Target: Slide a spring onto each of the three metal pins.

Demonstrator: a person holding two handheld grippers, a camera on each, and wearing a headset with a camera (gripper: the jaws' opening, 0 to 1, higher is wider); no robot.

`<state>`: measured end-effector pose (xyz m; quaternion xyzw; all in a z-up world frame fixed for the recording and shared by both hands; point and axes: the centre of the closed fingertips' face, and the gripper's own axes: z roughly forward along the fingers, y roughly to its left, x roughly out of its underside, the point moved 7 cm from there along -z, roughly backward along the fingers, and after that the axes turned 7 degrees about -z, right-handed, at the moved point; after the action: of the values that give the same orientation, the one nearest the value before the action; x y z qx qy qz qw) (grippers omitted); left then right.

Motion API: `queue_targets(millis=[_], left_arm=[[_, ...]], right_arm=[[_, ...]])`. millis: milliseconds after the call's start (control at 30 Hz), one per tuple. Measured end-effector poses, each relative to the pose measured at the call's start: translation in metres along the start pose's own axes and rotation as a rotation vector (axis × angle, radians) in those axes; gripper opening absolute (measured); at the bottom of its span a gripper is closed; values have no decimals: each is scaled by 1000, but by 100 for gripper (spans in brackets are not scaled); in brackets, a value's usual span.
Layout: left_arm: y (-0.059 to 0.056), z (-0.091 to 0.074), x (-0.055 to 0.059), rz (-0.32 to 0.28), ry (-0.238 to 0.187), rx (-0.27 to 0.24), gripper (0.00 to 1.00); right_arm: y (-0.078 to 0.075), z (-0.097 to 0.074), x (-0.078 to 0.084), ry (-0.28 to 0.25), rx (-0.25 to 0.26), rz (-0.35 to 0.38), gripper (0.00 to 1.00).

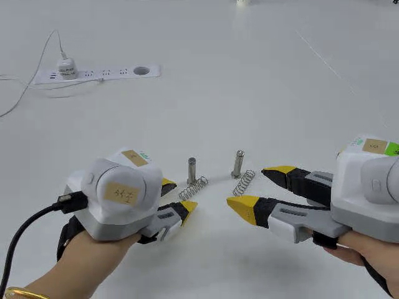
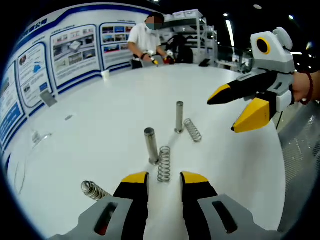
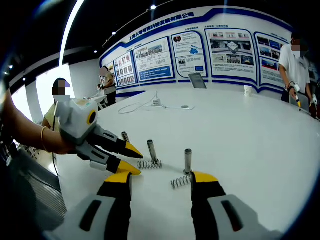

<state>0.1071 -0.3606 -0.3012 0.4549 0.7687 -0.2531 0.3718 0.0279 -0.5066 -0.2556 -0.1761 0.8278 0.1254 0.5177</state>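
White counter [image 1: 249,93] with two metal pins standing upright side by side toward its near edge: left pin [image 1: 192,169] and right pin [image 1: 238,163]. One spring [image 1: 194,187] lies flat against the foot of the left pin, and a second spring [image 1: 244,182] lies flat just beside the right pin; neither is on a pin. The left tongs [image 2: 164,176] are apart and hold nothing, their tips just short of the first spring. The right tongs [image 3: 160,177] are likewise apart and empty, with the second spring just ahead of the gap. A third coil [image 2: 93,189] lies beside the left tongs; whether it sheathes a pin cannot be told. A power strip [image 1: 100,73] rests toward the far left.
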Motion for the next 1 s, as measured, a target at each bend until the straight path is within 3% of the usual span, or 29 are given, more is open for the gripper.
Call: queue_targets(millis=[500, 633, 833, 1000], left_arm=[[3, 6, -2, 18, 37, 13, 13], [1, 6, -1, 45, 45, 16, 11], [-3, 3, 0, 93, 57, 18, 10], [-5, -6, 0, 71, 46, 5, 10]], right_arm=[[-3, 0, 3, 12, 8, 19, 48], [-4, 1, 1, 11, 9, 20, 48], [-3, 2, -3, 14, 8, 11, 48], [-1, 1, -8, 1, 4, 31, 47]])
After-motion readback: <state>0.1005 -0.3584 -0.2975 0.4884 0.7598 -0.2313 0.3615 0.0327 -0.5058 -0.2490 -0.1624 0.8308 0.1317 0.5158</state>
